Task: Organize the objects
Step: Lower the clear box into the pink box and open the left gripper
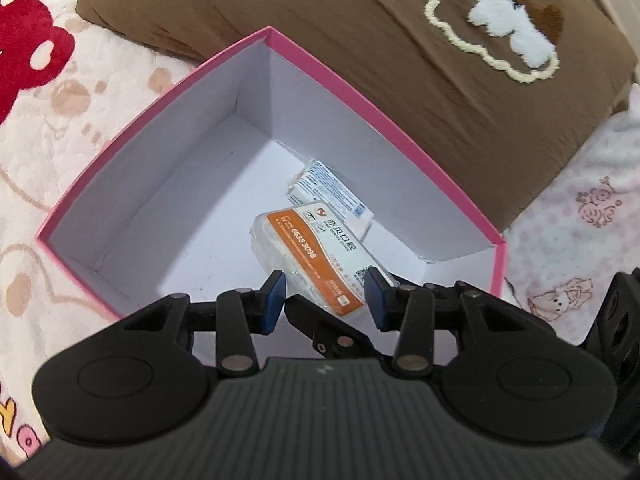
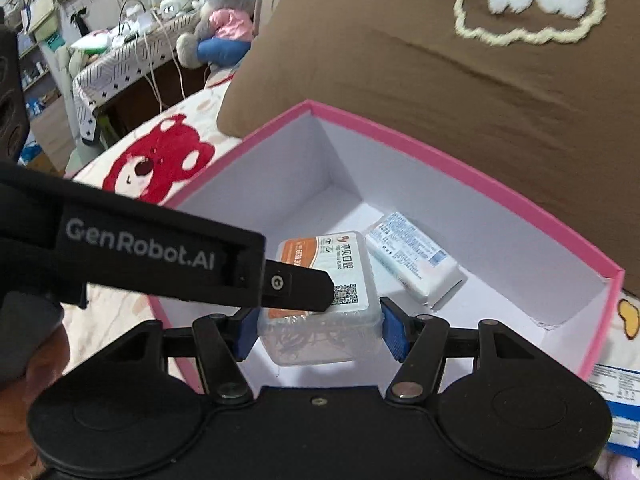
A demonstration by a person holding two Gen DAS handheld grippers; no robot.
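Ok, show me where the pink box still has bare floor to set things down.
The pink box has bare floor across its left half, from the left wall and far corner to the clear container, which the right gripper holds. The right side is crowded: the white packet lies along the right wall, close beside the container.

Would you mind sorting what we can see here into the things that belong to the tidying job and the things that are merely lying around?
Part of the job:
- pink box
- clear plastic box with the orange label, gripped by the right gripper
- white packet inside the pink box
- left gripper

Just lying about:
- brown pillow
- red bear bedspread
- plush toy
- cluttered table
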